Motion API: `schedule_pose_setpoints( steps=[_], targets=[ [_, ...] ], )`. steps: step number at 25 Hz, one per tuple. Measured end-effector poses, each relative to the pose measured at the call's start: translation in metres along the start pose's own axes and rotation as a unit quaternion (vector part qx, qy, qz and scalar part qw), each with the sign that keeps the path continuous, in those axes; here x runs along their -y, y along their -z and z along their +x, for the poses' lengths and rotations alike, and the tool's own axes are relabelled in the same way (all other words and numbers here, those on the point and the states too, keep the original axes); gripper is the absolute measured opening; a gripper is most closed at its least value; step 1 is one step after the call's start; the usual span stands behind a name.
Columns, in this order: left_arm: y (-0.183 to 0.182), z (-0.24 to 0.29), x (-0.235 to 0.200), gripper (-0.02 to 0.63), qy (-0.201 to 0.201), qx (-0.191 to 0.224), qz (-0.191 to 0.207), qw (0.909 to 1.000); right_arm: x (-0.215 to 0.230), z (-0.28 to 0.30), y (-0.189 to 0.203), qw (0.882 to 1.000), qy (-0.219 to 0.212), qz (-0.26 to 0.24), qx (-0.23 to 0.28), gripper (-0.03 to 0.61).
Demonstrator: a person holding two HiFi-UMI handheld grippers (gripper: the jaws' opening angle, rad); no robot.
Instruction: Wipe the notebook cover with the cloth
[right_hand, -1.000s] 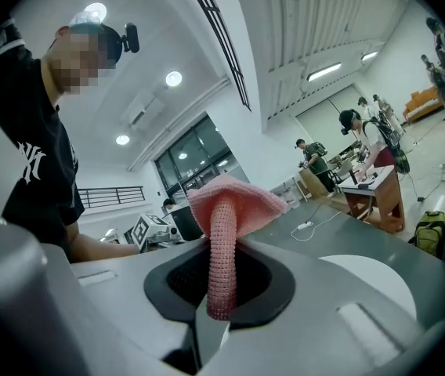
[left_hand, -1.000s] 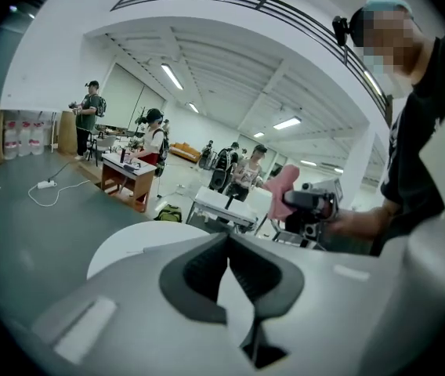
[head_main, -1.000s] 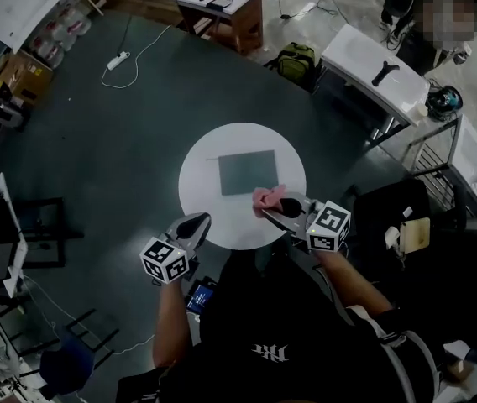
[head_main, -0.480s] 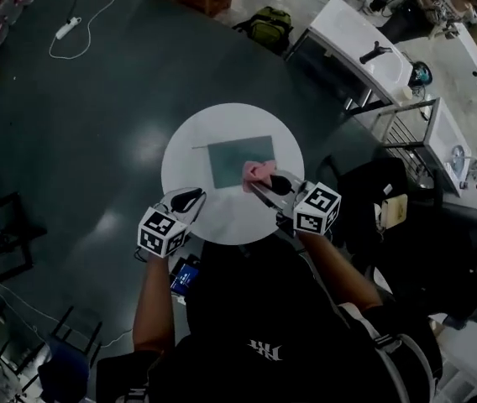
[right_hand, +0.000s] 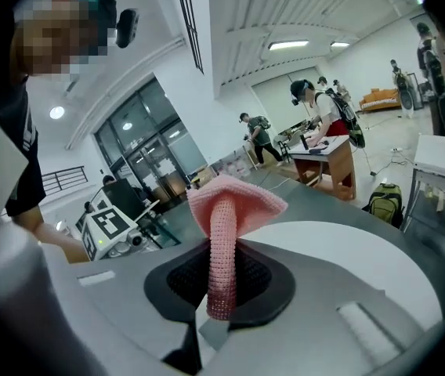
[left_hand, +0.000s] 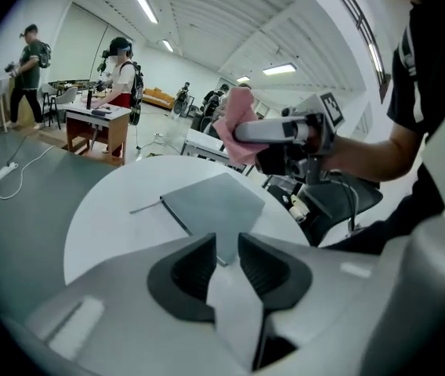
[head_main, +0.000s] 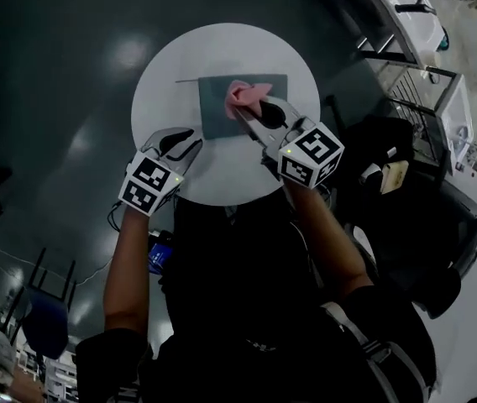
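The grey notebook (head_main: 215,112) lies flat near the middle of the round white counter (head_main: 222,44), its long side running left to right in front of the person. The right claw (head_main: 247,112) is clamped on the pink cloth (head_main: 245,95) and hangs over the notebook's near right part. From the left gripper view the cloth looks raised off the cover, so the wipe calls for a drop straight down. The left claw (head_main: 190,141), whose jaws have just been opening with nothing between them, sits off the notebook's near left corner. One notebook, one cloth, two claws.
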State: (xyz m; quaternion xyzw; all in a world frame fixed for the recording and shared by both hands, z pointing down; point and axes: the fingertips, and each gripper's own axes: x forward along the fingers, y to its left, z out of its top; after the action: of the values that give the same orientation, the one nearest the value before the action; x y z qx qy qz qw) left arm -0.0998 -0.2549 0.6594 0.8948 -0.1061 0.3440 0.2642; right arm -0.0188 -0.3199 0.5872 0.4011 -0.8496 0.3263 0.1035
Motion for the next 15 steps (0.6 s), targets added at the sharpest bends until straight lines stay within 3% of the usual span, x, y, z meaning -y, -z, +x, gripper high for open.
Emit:
schedule_pose_setpoints(
  steps=[6, 15],
  targets=[
    [0.032, 0.045, -0.009, 0.107, -0.014, -0.044, 0.011, 0.9989, 0.032, 0.044, 0.05, 0.994, 0.015, -0.054, -0.091, 0.029],
    [0.041, 0.067, -0.014, 0.106, -0.049, -0.064, 0.013, 0.9967, 0.052, 0.082, 0.073, 0.978, 0.045, -0.156, -0.134, 0.029]
  ],
)
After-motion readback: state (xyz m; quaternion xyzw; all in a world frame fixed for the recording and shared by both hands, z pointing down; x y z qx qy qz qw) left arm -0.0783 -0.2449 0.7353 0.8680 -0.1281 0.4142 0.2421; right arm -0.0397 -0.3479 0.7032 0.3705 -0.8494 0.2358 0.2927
